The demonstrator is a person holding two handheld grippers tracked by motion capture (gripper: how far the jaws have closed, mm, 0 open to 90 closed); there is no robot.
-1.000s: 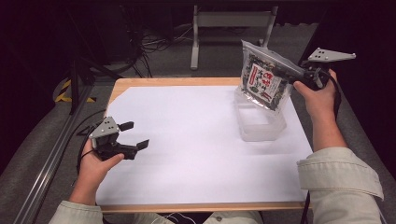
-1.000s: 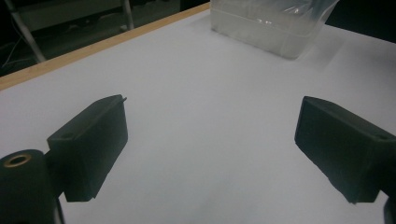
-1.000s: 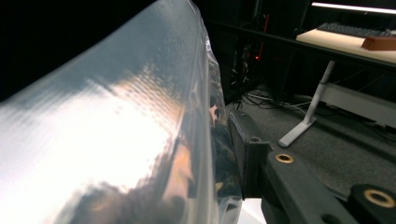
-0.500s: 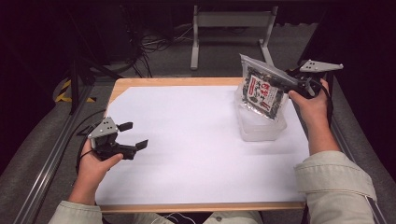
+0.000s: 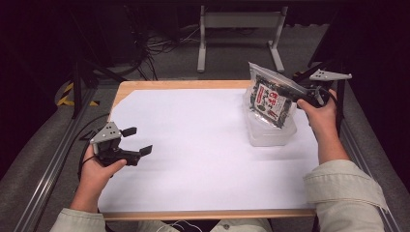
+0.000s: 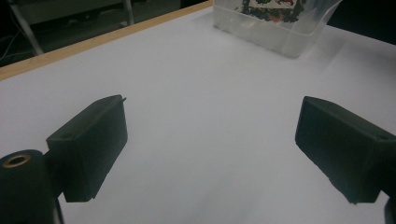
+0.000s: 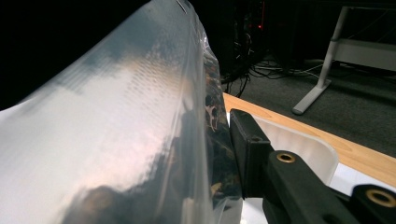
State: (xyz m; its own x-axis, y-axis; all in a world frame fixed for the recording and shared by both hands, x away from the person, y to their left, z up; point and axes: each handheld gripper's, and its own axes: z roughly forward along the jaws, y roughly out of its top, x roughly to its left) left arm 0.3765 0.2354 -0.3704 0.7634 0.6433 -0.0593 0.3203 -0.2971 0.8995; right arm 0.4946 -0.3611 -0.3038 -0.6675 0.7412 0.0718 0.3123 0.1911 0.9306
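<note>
Bag hangs clamped in my right claw, its lower end dipping into the tub. Left of the tub, my left claw hovers over the tabletop, jaws spread, gripping nothing.

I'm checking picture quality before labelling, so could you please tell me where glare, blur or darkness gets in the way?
High view: the white sheet is evenly lit, the surroundings dark. Left gripper view: the jaws are soft, and the clear tub is cut off at the top. Right gripper view: the snack bag sits too near, blurred, with broad glare on its film.
</note>
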